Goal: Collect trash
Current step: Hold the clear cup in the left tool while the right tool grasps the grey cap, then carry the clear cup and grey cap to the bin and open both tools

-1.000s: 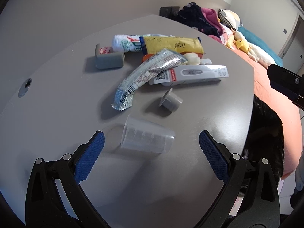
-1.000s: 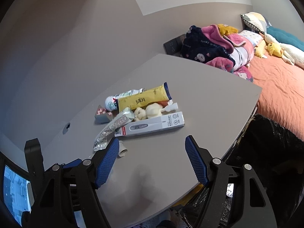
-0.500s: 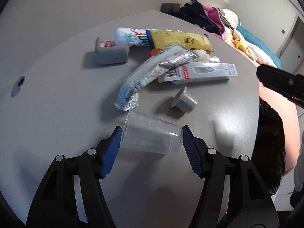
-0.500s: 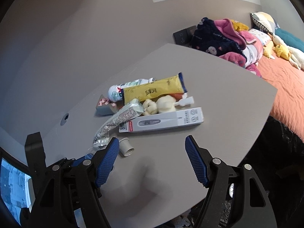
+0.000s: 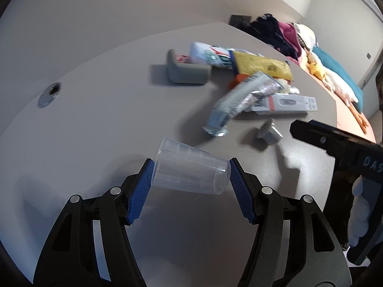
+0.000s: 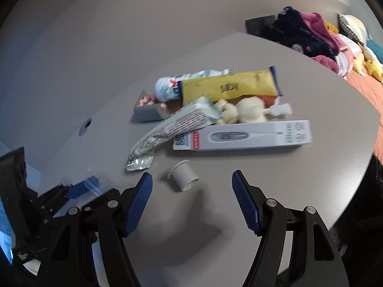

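- Trash pile on the grey table [image 5: 95, 124], upper right of centre in the left wrist view, centre in the right wrist view.
- Left gripper [image 5: 190, 183]: both blue pads pressed on a clear measuring cup [image 5: 191, 171] lying on its side, rim to frame left, base to frame right; lower centre of the left wrist view. Cup looks lifted a little off the table, not certain.
- Right gripper [image 6: 191, 196]: jaws closing, pads touch nothing. Small grey pod cup [image 6: 183, 175] lies tipped just ahead of the gap, nearer the left pad.
- Right gripper body also enters at the right edge of the left wrist view, close to the pod cup [image 5: 269, 134].
- Silver wrapper [image 6: 167, 131] runs diagonally above the pod cup, upper end over the white thermometer box [image 6: 241, 136].
- Above the box: pale lumps, blurred, then yellow packet [image 6: 229, 87], with a white-green tube [image 6: 167, 88] at its left end.
- Grey block [image 5: 188, 73] at the pile's left end, just beside the tube.
- Bedding and soft toys at the upper right of both views, beyond the table.
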Available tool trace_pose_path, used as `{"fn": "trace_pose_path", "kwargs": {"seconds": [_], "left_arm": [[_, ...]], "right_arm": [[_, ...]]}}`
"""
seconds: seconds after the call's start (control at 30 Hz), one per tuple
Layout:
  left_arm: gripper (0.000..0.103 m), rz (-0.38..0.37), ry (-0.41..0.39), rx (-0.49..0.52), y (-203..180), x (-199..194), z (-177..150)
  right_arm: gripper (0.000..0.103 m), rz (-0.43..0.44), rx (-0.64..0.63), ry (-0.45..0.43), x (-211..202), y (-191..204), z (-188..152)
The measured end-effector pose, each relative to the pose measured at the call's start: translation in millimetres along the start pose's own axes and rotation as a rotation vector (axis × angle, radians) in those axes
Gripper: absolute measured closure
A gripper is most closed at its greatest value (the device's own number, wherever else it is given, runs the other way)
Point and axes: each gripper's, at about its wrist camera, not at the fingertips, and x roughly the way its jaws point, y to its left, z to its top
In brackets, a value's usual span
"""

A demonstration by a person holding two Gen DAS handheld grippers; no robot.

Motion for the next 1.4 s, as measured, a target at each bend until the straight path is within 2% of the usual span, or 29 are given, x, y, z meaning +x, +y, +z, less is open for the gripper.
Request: {"fn": "trace_pose_path", "kwargs": {"seconds": [0.33,0.4,0.43,0.47,0.67,0.87,1.07,1.4], "left_arm": [[0.041,-0.001,0.003,-0.036,24,0,2],[0.041,-0.003,0.004,-0.034,26,0,3],[0.041,-0.004,0.005,-0.033,27,0,3],[0.041,-0.005,0.006,-0.031,28,0,3],[0.041,-0.016,0.001,-0.022,30,-2,8],[0.041,-0.041,-0.036,0.0,23,-13,17],[0.041,-0.08,-0.067,0.047,2,-21,26],[0.041,-0.153,-0.102,0.159,-48,-30,43]], "right_arm": [[0.042,-0.017,-0.025,0.037,27,13,0],[0.047,-0.024,-0.032,0.045,33,15,-1],[0.053,-0.028,-0.037,0.05,35,16,-1],[0.065,-0.03,-0.043,0.057,38,17,-2],[0.066,-0.023,-0.045,0.037,33,19,-4],[0.066,0.003,-0.019,-0.012,8,15,1],[0.065,0.014,0.042,-0.064,-22,0,8],[0.065,-0.023,0.103,-0.166,-74,-29,11]]}}
